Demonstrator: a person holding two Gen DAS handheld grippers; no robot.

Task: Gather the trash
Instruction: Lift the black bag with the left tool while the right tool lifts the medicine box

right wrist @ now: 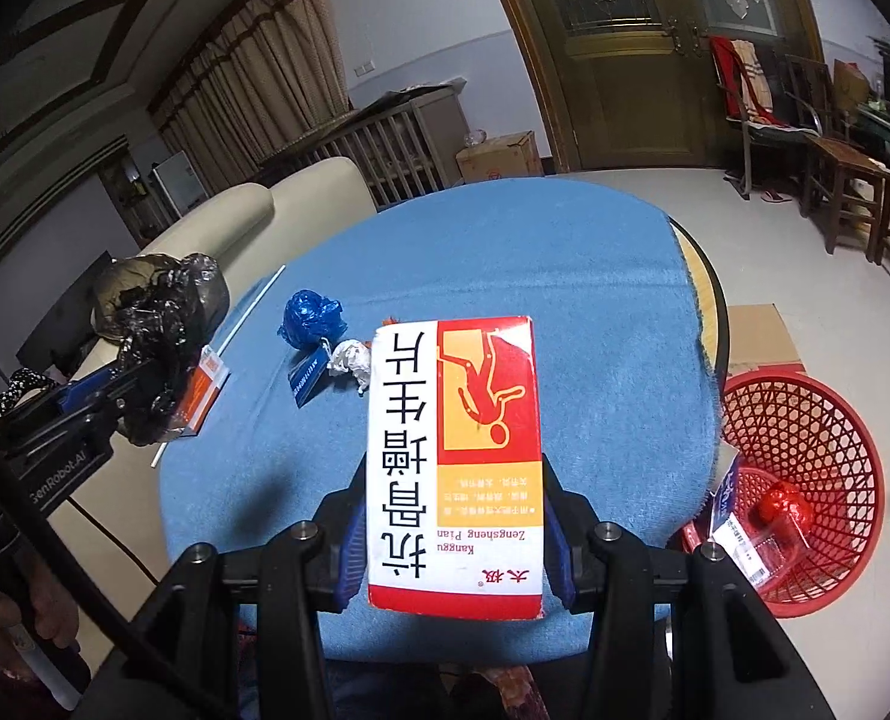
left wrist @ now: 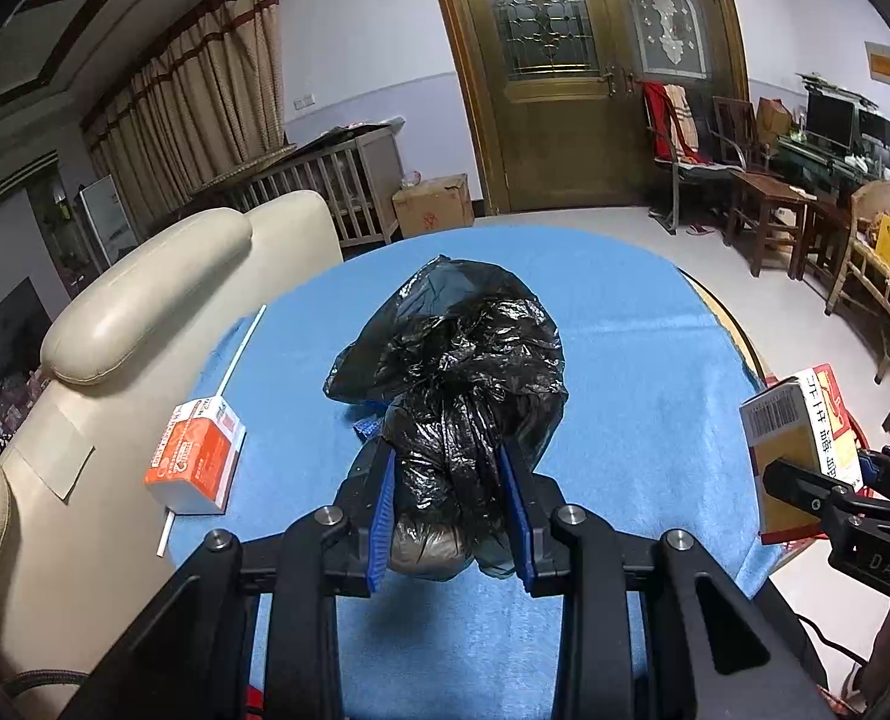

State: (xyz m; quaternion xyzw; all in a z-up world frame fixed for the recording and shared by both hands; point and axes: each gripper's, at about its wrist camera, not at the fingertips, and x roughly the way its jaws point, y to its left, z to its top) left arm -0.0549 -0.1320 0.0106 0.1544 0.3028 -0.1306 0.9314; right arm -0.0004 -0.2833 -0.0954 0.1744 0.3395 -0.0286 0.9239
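Black trash bag clenched in left hand-held gripper, medicine box in right.

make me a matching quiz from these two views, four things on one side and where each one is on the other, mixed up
Things:
1. black plastic bag
2. red and white medicine box
3. orange and white carton
4. red mesh basket

Places:
A. on the floor beside the table
B. lying on the blue cloth, near its left edge
C. clamped in the left hand-held gripper
D. clamped in the right hand-held gripper

Pairs: 1-C, 2-D, 3-B, 4-A
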